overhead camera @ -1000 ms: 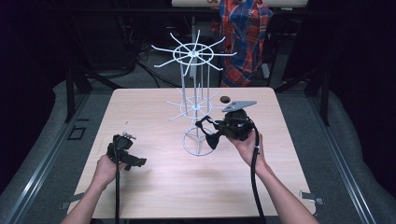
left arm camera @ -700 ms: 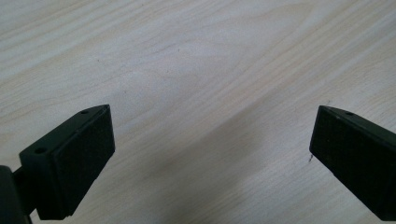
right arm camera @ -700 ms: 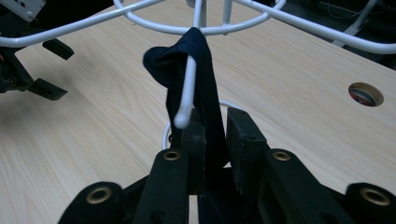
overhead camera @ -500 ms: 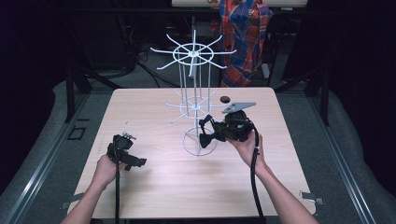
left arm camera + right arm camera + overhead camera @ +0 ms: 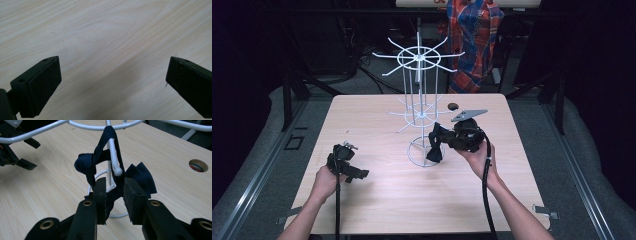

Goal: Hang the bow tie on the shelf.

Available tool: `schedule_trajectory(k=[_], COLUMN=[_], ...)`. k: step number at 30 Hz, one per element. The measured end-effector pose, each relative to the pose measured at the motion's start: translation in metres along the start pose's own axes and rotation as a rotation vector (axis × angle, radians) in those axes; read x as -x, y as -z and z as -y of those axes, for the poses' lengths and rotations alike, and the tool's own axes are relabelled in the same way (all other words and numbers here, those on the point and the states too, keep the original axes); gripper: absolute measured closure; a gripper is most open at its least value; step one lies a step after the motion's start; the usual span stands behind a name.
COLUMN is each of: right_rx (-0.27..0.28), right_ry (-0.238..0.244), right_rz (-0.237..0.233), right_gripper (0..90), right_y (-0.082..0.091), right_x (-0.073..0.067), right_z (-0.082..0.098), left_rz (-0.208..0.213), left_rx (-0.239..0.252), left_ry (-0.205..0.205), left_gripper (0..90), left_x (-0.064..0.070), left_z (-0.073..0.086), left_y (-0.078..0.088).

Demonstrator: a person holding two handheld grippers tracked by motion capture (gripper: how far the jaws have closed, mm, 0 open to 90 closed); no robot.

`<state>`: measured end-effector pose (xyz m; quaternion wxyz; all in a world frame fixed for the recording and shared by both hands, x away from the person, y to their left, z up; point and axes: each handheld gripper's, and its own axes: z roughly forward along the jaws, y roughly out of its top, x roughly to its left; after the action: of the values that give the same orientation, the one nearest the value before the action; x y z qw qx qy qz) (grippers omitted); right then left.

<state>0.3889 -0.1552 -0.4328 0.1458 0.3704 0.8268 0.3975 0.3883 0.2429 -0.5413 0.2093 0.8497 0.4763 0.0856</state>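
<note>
A white wire rack [image 5: 418,60] stands mid-table, with hooks sticking out at two levels. A dark blue cloth bow [image 5: 93,163] hangs by its band on a low hook [image 5: 113,157] and shows beside the rack's base ring [image 5: 433,155]. My right gripper [image 5: 115,182] reaches in from the right [image 5: 438,136]. Its jaws have just been opening and stand a little apart, with the band and the hook's wire loose between the pads. At the table's front left, my left gripper [image 5: 356,173] is wide open [image 5: 113,75] over bare wood.
The light wooden table [image 5: 377,205] has a small round hole [image 5: 453,106] behind the rack, also seen in the right gripper view [image 5: 198,165]. A plaid garment [image 5: 474,35] hangs beyond the far edge. Dark floor surrounds the table.
</note>
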Motion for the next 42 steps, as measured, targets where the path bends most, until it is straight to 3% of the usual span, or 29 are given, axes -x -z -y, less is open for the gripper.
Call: schedule_trajectory(k=[11, 18, 20, 31, 42], right_rx=[-0.021, -0.035, -0.064, -0.123, -0.2], right_ry=[0.02, 0.006, 0.011, 0.024, 0.026], right_rz=[-0.017, -0.03, -0.024, 0.011, 0.013], right_gripper=[58.5, 49.9, 43.6, 28.9, 22.7], right_y=[0.01, 0.018, 0.02, 0.026, 0.028], right_x=[0.001, 0.003, 0.003, 0.008, 0.014], right_z=[0.002, 0.005, 0.006, 0.018, 0.028], left_rz=[0.001, 0.005, 0.005, 0.003, 0.002], left_rx=[0.001, 0.002, 0.003, 0.012, 0.016], left_ry=[0.001, 0.002, 0.005, 0.001, -0.005], left_gripper=[0.1, 0.1, 0.1, 0.1, 0.1], left_x=[0.0, 0.0, 0.0, 0.001, 0.001], left_z=[0.0, 0.0, 0.0, 0.0, 0.001], left_y=[0.0, 0.001, 0.001, 0.004, 0.004])
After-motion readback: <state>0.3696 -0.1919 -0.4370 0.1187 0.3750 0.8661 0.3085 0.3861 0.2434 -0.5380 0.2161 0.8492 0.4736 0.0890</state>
